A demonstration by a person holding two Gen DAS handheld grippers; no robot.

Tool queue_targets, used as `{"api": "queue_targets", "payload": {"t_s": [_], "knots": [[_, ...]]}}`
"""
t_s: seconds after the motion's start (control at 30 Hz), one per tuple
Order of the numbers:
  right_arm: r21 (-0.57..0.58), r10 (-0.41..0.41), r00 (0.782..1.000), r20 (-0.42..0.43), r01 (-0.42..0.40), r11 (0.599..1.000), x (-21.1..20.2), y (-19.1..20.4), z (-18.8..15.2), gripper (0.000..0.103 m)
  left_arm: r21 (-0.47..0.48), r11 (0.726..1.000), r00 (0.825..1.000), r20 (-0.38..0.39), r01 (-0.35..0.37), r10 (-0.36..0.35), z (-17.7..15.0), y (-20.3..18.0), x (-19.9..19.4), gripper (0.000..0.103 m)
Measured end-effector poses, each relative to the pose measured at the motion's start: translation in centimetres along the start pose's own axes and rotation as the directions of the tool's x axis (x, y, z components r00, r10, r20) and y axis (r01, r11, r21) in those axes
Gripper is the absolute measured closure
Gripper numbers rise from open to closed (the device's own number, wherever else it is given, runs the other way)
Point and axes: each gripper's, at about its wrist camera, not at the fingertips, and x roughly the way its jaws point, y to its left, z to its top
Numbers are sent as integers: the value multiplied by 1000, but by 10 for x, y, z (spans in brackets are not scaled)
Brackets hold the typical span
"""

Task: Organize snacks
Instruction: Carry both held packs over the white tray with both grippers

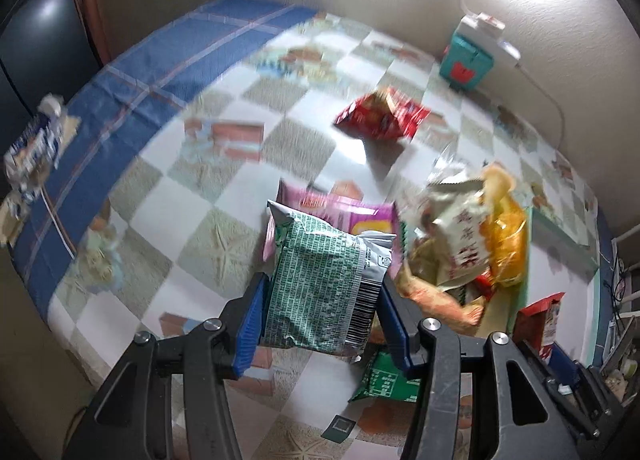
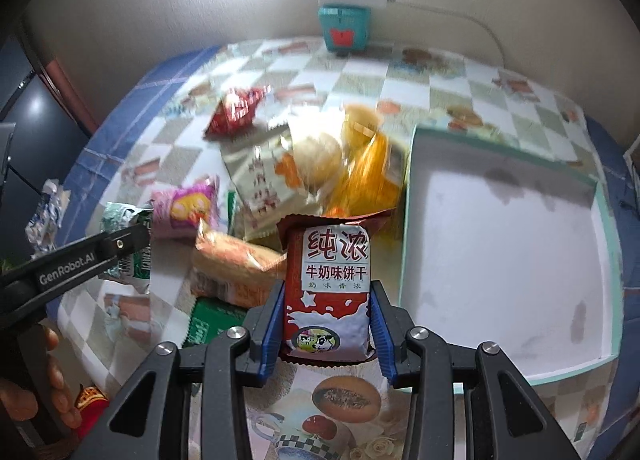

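One green snack packet (image 1: 324, 288) clenched in left gripper (image 1: 320, 316) jaws, one red milk-biscuit packet (image 2: 328, 292) in right gripper (image 2: 326, 336) jaws, one white tray (image 2: 504, 244)

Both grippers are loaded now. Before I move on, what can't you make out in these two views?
- Green packet label, left wrist view: motion blur.
- Snack pile count, right wrist view: packets overlap, blurred.
- Tray, right wrist view: near rim hidden by right gripper.

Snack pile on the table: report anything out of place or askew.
The snacks lie in a loose overlapping heap beside the tray, which holds nothing. A red packet sits apart toward the wall. A blue-and-white wrapper lies at the table's left edge, crumpled.
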Motion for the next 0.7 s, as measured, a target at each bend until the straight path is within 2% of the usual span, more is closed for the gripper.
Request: {"api": "queue_targets", "payload": {"t_s": [0.17,0.33,0.53,0.7], "knots": [[20,-30,999,46,29,999,-13,-10,7,61,56,998,999,43,3,-6,0,-15,-15,48],[65,-69,996,59,65,996,-17,-31,13,61,141,990,997,76,21,-32,-1,-47,-32,48],[130,-112,991,68,102,986,-22,-62,15,61,231,971,995,52,65,-80,2,-93,-36,48],[211,-146,987,62,130,969,-24,-93,16,61,328,939,993,25,101,-116,2,-137,-38,48]]}}
